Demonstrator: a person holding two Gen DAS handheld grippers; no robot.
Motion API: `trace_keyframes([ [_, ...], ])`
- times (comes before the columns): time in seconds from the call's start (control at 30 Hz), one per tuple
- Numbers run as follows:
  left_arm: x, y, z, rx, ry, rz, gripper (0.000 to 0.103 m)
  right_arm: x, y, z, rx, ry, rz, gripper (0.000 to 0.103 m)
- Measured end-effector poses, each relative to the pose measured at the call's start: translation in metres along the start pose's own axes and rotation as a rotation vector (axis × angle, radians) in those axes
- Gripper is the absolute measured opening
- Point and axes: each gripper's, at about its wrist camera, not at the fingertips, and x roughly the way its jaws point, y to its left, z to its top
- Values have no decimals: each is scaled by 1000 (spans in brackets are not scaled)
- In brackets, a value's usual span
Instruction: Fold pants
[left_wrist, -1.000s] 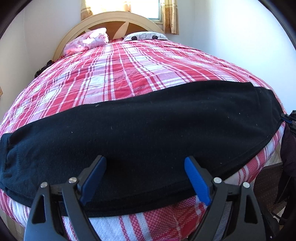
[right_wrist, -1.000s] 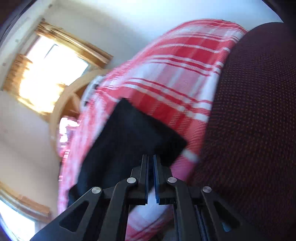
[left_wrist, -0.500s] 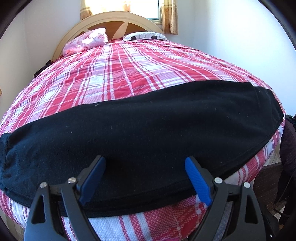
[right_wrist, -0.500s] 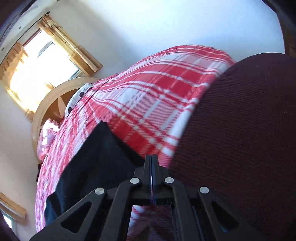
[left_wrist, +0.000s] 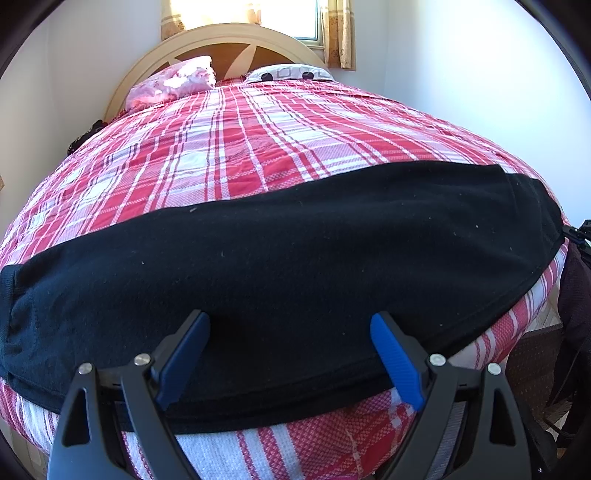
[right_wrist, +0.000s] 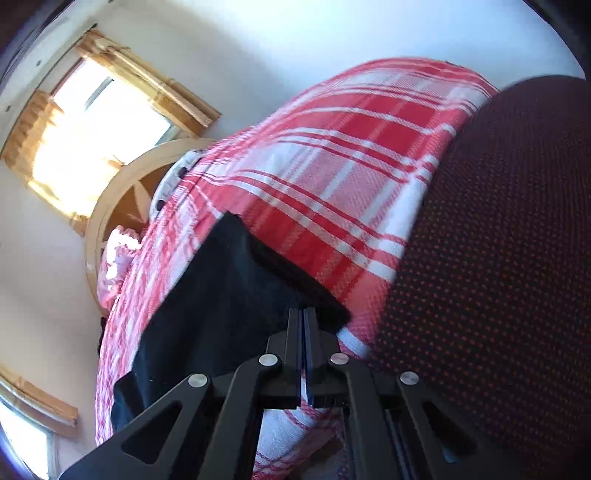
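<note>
Pants (left_wrist: 288, 266), black and flat, lie as a wide band across the near edge of the red plaid bed (left_wrist: 240, 147), unchanged; the left gripper (left_wrist: 290, 354) hovers spread above them. Right wrist view: the right gripper (right_wrist: 303, 325), closed on nothing, sits at their right end, the view rolled from half a second ago.

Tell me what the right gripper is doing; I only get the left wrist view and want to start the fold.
Observer: The right gripper is shut, its jaws pressed together.
Operator: Is it on the pants?
Observer: Its tips sit at the end corner of the black pants; I cannot tell whether any cloth is pinched.
Operator: Anything close beside it?
Observer: A dark red dotted fabric fills the view to the right of the plaid bedspread.
</note>
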Motion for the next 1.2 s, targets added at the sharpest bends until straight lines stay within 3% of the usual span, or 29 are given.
trace_keyframes([
  [0.1,0,-1,0,1,1,2,92,-6,-3,3,30,-17,44,6],
  [0.13,0,0,0,0,1,2,92,-4,-1,6,34,-27,40,23],
  [0.17,0,0,0,-1,1,1,92,-5,-2,7,36,-33,48,53],
  [0.2,0,0,0,-2,1,1,92,-7,-3,8,40,-44,56,64],
  [0.23,1,-1,1,-2,2,2,92,-8,-4,9,47,-58,63,68],
  [0.37,1,0,1,-5,3,4,93,-4,3,14,5,-37,10,65],
  [0.53,1,0,0,-5,2,4,93,19,21,13,-126,45,-83,33],
  [0.57,1,0,0,-5,3,5,93,22,23,12,-145,50,-98,21],
  [0.63,1,0,0,-4,3,4,93,19,29,10,-186,34,-123,11],
  [0.77,0,3,1,-10,6,-6,93,2,45,3,-307,-26,-219,10],
  [0.9,1,4,1,-18,5,-7,93,-8,31,8,-242,-25,-293,10],
  [0.97,3,1,0,-4,3,5,94,-1,24,9,-258,-19,-390,6],
  [1.0,3,0,1,-1,2,8,94,3,18,13,-224,21,-347,6],
  [1.07,-1,2,1,-1,-3,5,94,0,15,16,-202,5,-320,6],
  [1.2,-22,19,1,-10,-84,53,94,-41,36,18,-216,-188,-266,9],
])
